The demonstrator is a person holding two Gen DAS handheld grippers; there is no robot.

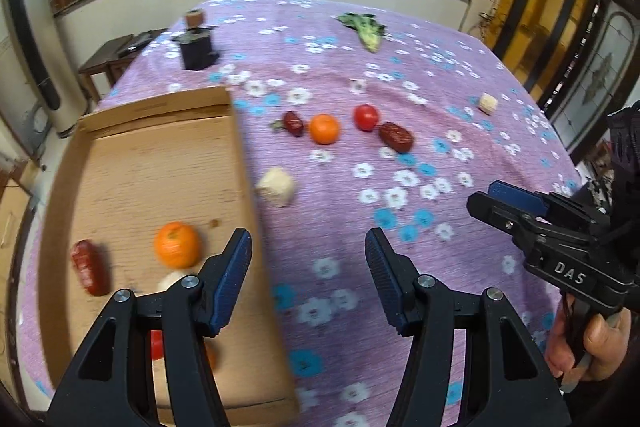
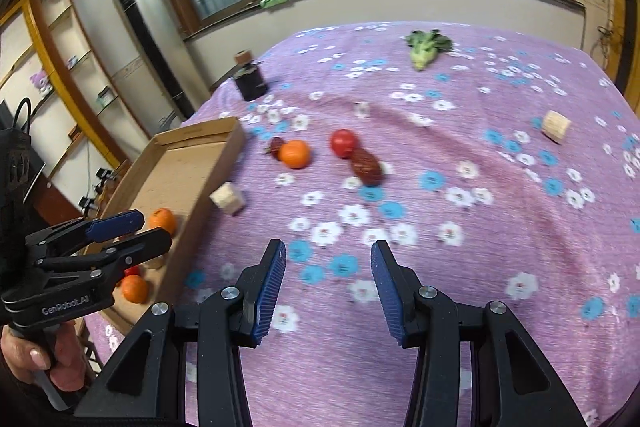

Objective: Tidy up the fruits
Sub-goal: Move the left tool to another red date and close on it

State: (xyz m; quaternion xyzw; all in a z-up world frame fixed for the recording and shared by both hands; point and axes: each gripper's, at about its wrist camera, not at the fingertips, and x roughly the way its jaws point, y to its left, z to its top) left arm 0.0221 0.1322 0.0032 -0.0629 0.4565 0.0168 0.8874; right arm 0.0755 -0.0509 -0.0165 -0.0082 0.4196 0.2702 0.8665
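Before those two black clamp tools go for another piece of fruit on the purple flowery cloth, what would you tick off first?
1. Left gripper empty, jaws apart: ok.
2. Right gripper empty, jaws apart: ok.
3. Fruit left to collect: ok; a round orange tangerine, a red tomato and a wrinkled dark red date lie on the cloth.
4. Room in the shallow brown cardboard tray: ok, bare floor shows beyond the orange fruit in the tray.
5. Pale beige block beside the tray wall: not ok if it counts as fruit; cannot tell what it is.
6. Pictures sharp enough to aim: not ok, both are blurred.
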